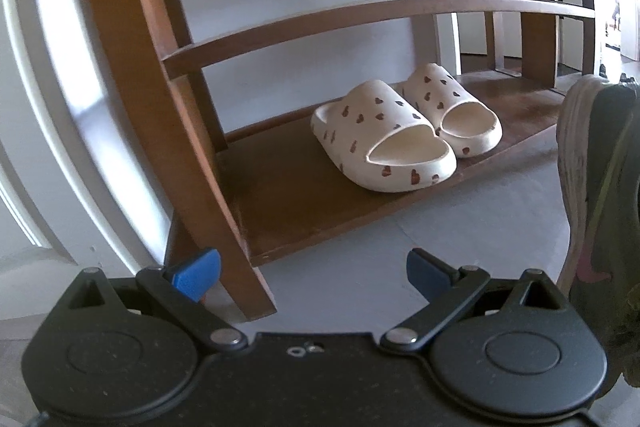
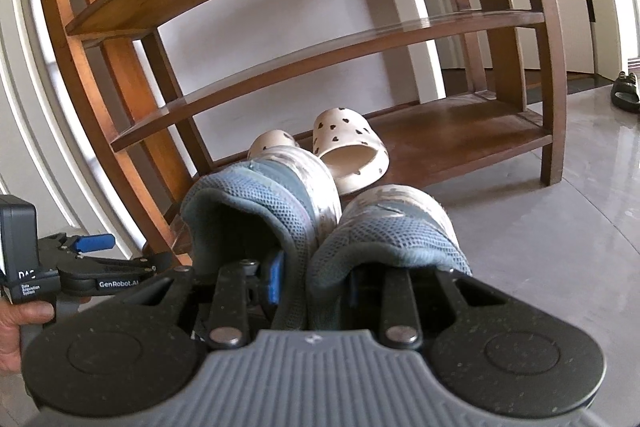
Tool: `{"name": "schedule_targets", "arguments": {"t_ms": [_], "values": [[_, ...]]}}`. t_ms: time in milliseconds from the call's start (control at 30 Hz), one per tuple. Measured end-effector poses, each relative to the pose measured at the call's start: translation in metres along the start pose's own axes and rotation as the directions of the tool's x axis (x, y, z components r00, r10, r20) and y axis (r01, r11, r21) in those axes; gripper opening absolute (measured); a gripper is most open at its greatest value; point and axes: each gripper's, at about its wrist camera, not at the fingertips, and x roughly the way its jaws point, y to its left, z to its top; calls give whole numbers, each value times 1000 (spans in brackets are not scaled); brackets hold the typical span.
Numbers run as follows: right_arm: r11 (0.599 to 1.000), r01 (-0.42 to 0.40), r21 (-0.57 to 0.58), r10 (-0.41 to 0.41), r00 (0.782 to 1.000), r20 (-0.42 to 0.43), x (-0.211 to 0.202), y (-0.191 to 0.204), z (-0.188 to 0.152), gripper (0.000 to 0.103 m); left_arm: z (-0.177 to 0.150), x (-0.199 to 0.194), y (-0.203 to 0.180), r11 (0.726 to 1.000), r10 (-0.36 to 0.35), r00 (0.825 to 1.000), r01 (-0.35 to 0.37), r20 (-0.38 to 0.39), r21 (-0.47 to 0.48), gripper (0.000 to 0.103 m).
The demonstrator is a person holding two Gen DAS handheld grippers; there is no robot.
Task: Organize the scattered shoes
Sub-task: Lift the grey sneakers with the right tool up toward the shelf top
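Observation:
A pair of cream slippers with dark hearts (image 1: pixel 404 131) stands on the bottom shelf of a brown wooden shoe rack (image 1: pixel 304 195); it also shows in the right wrist view (image 2: pixel 348 143). My left gripper (image 1: pixel 314 273) is open and empty, low in front of the rack's left post. My right gripper (image 2: pixel 312 283) is shut on the inner heel collars of a pair of grey-blue mesh sneakers (image 2: pixel 280 203), held together above the floor in front of the rack. One sneaker shows at the right edge of the left wrist view (image 1: pixel 596 187).
The rack (image 2: pixel 280 67) has upper shelves with nothing visible on them. White wall behind. Grey tiled floor (image 2: pixel 560 207) in front. A dark sandal (image 2: pixel 626 93) lies on the floor far right. The left gripper shows at the left (image 2: pixel 94 243).

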Motion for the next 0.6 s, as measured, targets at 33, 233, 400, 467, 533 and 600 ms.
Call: {"name": "schedule_targets", "arguments": {"t_ms": [33,233,400,467,533,600], "values": [[1000,1,9,-1,1000,3,0,-1,1,33,2,0,-1,1000,-5,1000,5,-3,5,100],[999,0,42,-1,1000,25,2,0,6,33,9,2,-6,999,-30,1000,30,2,41,100],[998,-2,64,-1,999,39,5,4,8,33,12,9,-7,997,-57,998,58,-13,43,100],[997,-1,74,-2,999,43,5,4,10,33,13,13,-7,997,-71,997,72,-29,37,100],[996,1,92,-4,999,42,3,4,14,33,13,15,-6,996,-83,995,84,-47,20,100],[994,7,109,-11,999,33,-4,5,19,33,15,15,-6,996,-93,993,94,-75,11,100]]}}
